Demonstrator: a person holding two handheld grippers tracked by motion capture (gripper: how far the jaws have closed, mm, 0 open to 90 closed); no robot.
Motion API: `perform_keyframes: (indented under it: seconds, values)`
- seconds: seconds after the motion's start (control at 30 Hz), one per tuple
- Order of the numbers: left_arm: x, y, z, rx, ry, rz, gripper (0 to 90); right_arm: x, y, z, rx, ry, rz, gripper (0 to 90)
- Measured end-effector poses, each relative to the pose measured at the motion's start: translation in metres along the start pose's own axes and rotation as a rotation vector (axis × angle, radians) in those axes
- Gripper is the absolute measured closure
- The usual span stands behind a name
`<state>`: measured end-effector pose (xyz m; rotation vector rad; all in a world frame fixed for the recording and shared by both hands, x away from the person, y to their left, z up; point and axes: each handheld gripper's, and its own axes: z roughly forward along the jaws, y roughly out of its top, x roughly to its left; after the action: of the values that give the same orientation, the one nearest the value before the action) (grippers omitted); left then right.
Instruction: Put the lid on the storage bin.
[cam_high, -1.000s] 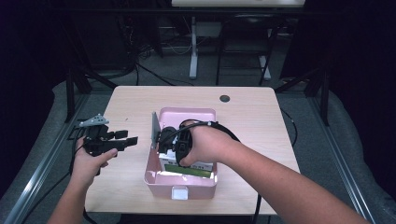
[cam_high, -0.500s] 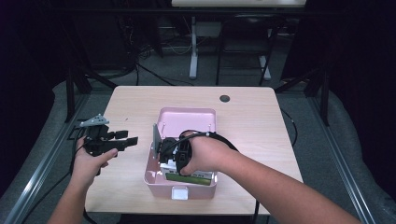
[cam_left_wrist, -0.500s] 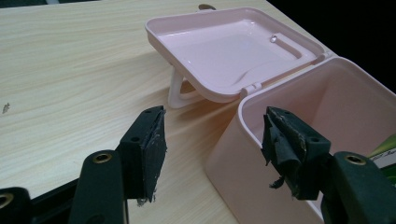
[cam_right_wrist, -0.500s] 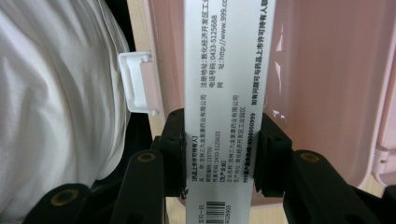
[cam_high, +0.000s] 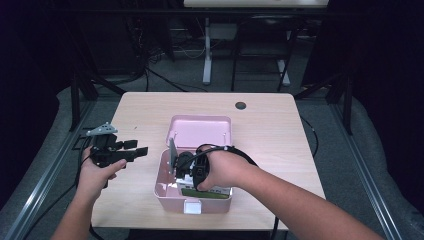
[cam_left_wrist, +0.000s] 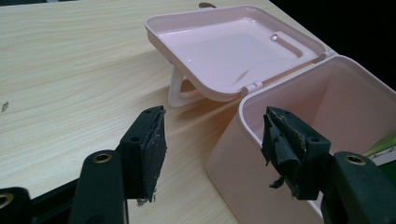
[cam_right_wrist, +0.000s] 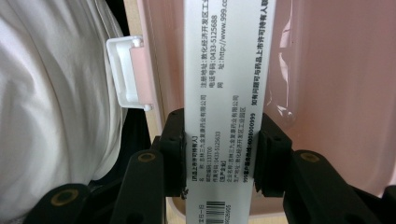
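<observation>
I see the wooden table first, pale and broad, with a small dark round spot near its far edge. On it, toward my side, sits the pink box, its hinged lid thrown back flat behind it and propped on a white loop handle; a white latch hangs on the near wall of the box.

My right hand reaches into the box from the right, carrying the right gripper. In the right gripper view its two black pads press on the narrow sides of a white medicine carton printed with black text and a barcode, so I have a firm grip on it. The carton stands inside the box, close against the near wall by the latch, and in the high view I see a green band along its side.

My left hand holds the left gripper over the table just left of the box, apart from it. Its jaws stand wide with nothing between them, aimed at the box's left wall and the lid beyond.
</observation>
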<state>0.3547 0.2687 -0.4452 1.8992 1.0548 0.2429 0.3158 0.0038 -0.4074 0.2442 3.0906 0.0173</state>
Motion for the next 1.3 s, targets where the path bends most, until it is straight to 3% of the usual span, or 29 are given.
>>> perform_keyframes:
  seconds: [0.43,0.67,1.3]
  values:
    - [0.000,0.000,0.001,0.007,0.000,-0.001,39.3,-0.003,-0.005,0.013,0.006,0.001,0.004,61.6]
    - [0.000,-0.001,0.002,0.005,0.000,-0.003,39.3,-0.001,-0.004,0.021,0.011,0.005,-0.022,61.6]
    - [0.001,-0.001,0.002,0.008,0.001,-0.003,39.3,-0.003,-0.006,0.038,0.001,0.026,-0.012,61.6]
